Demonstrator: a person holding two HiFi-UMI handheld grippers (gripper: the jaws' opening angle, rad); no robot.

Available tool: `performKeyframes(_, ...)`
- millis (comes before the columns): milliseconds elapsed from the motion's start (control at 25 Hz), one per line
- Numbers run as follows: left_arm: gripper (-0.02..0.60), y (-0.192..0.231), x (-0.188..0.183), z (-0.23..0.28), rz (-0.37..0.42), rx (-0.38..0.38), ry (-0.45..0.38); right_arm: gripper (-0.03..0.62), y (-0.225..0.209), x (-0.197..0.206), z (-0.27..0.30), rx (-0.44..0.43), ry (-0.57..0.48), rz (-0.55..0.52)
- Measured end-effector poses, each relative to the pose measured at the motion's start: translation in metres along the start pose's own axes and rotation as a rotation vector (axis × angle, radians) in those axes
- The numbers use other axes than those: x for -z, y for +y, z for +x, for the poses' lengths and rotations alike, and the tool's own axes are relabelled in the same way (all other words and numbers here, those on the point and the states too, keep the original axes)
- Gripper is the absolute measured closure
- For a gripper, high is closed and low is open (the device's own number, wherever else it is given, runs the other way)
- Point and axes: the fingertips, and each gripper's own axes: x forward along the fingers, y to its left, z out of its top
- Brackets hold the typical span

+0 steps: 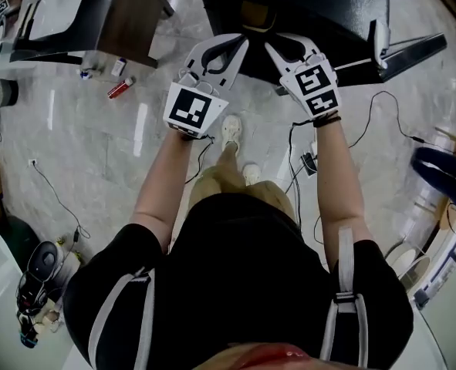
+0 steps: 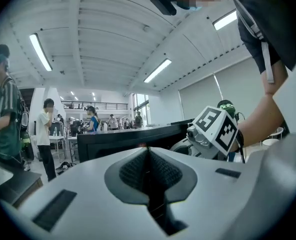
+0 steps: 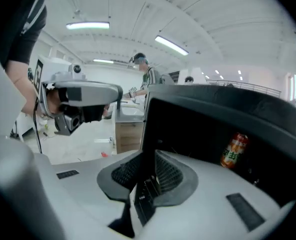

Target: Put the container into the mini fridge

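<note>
- While both tongs are held out in front of the person's body above the floor [image 1: 96, 153], neither pair grips anything.
- Left tongs [image 1: 235, 48]: smooth white plastic shell. The jaws are pressed together, and the dark ribbed pads [image 2: 132, 171] meet along one thin seam with nothing between them.
- Right tongs [image 1: 275, 51]: same white shell with a curved grey collar round the pads [image 3: 170, 174]. The jaws are drawn in to a narrow dark slit, and nothing is caught in it.
- Each pair carries a cube [image 1: 190, 108] with black-and-white square markers at its rear end, just ahead of the wrist.
- Mini fridge [image 3: 198, 119]: a matt black box with straight edges, just ahead of both tips. In the right gripper view its dark interior faces the camera.
- Container [image 3: 234, 150]: a small upright cylinder like a can, with an orange and red print and a green patch. It stands inside the fridge's dark interior, to the right of the jaws and well apart from them.
- The floor is glossy, pale, marble-patterned tile with thin black cables [image 1: 58, 199] trailing over it.
- A small red cylinder [image 1: 120, 88] lies on the tile to the left of the left tongs.
- A wood-grain cabinet [image 3: 127, 134] stands just left of the fridge in the right gripper view.
</note>
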Motion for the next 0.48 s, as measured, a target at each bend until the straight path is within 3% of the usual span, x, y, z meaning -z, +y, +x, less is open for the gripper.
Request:
performKeyframes(240,0.557,-0.033,-0.036,-0.009,0.016,0.013,-0.011,0.513,0.012,-0.044,-0.075,0.087,-0.226,0.087)
performKeyframes(480,0.557,-0.089,-0.074,-0.033,0.055,-0.012,-0.055,0.513,0.035,-0.065,-0.156,0.139,-0.346,0.091)
